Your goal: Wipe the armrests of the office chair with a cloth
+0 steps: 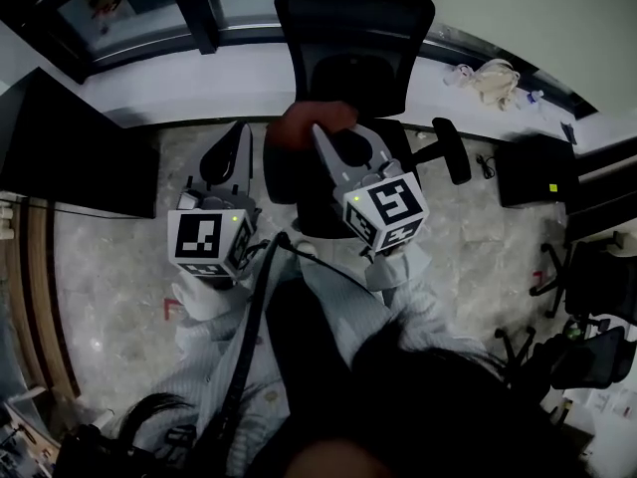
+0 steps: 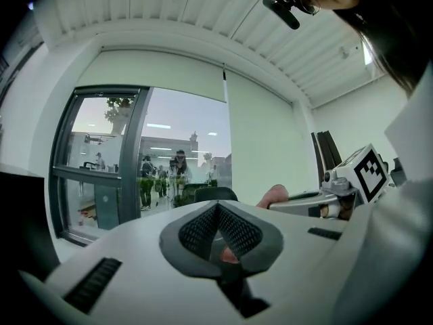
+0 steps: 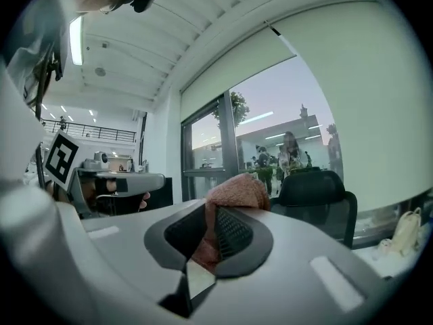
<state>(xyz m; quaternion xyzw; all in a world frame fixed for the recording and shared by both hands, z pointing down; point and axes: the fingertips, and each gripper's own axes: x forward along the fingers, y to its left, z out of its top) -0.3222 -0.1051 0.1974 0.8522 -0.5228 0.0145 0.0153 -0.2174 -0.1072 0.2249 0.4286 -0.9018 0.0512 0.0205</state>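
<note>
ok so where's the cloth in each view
Head view: the cloth is upper centre, at the tip of the right gripper, over the chair seat.
Left gripper view: probably the small pink bit right of centre, at the right gripper's tip.
Right gripper view: centre, clamped between the jaws.
Shared landmark: the chair back.

We note the rust-pink cloth (image 3: pixel 237 191), bunched and clamped in the right hand-held gripper (image 3: pixel 212 230), over the black office chair (image 1: pixel 353 38) seat, clear of both armrests (image 1: pixel 453 149).
</note>
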